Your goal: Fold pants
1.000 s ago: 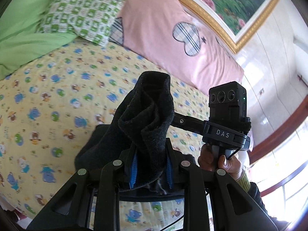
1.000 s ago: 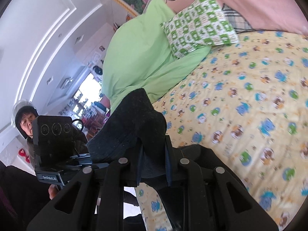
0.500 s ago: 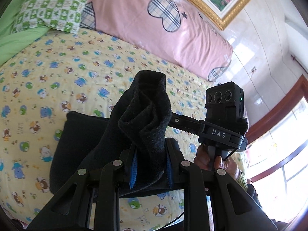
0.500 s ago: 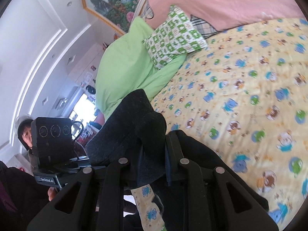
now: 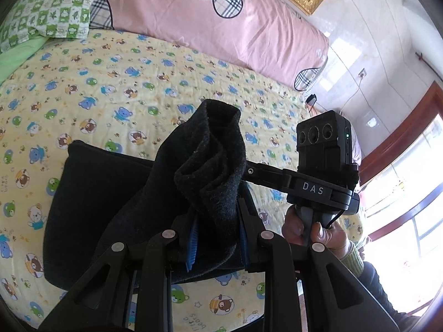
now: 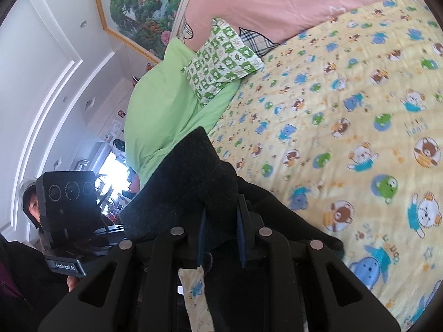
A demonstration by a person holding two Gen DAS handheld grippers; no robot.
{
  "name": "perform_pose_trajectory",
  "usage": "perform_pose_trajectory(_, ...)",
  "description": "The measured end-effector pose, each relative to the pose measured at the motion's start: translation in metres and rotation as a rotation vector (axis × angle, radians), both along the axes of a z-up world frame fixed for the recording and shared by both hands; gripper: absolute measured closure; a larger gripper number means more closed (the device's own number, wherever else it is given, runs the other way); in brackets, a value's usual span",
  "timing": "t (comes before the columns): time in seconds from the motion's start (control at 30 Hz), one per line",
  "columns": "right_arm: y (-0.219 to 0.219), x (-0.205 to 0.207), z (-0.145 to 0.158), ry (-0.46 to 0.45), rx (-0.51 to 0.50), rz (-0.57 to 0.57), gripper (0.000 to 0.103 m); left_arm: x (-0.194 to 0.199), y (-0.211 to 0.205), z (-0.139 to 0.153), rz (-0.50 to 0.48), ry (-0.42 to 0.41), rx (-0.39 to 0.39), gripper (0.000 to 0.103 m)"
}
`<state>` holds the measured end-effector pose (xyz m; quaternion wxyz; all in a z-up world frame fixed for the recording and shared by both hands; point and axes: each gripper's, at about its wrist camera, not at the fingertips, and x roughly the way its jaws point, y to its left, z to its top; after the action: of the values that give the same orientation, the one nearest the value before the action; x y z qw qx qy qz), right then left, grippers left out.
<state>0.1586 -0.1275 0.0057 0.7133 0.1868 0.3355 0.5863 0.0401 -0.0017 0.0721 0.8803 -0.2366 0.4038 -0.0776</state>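
The black fleece pants point(image 5: 110, 193) lie partly folded on the yellow bear-print bed sheet point(image 5: 110, 88). My left gripper point(image 5: 217, 238) is shut on a bunched edge of the pants, which sticks up between the fingers. My right gripper point(image 6: 221, 235) is shut on another bunched edge of the pants point(image 6: 193, 177). The right gripper's body with its camera block point(image 5: 324, 149) shows to the right in the left wrist view. The left gripper's camera block point(image 6: 66, 202) shows at lower left in the right wrist view. Both held edges hang just above the folded part.
A pink headboard cushion point(image 5: 221, 19) runs along the far side of the bed. A green checked pillow point(image 6: 221, 61) and a green duvet point(image 6: 166, 105) lie at one end. The sheet point(image 6: 360, 110) stretches beyond the pants. A window point(image 5: 409, 207) is at right.
Both grippers have carried the held pants edges forward and down over the bed. More of the folded black cloth now lies flat on the sheet beneath them.
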Motion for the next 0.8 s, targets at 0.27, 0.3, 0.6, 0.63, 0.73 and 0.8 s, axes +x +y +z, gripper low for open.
perform_pose_trajectory(0.27,-0.012,-0.004,-0.012,0.006,0.002,-0.025,0.082,0.005,-0.014,-0.011,-0.043,0.019,-0.003,0.079)
perform_pose_trajectory(0.3,-0.014,-0.005,-0.013,0.003,-0.002,-0.03,0.082,0.005,-0.016,-0.012,-0.05,0.02,0.001,0.078)
perform_pose_trajectory(0.6,-0.044,-0.02,-0.014,-0.025,-0.086,-0.168,0.079,0.01,-0.033,-0.025,-0.133,0.042,0.014,0.07)
perform_pose_trajectory(0.63,-0.05,-0.022,-0.013,-0.029,-0.095,-0.2,0.079,0.009,-0.034,-0.025,-0.142,0.042,0.011,0.069)
perform_pose_trajectory(0.73,-0.069,-0.029,-0.013,-0.035,-0.134,-0.303,0.078,0.005,-0.034,-0.021,-0.179,0.028,-0.014,0.056)
perform_pose_trajectory(0.8,-0.078,-0.033,-0.013,-0.029,-0.148,-0.346,0.075,0.001,-0.033,-0.015,-0.2,0.007,-0.027,0.051)
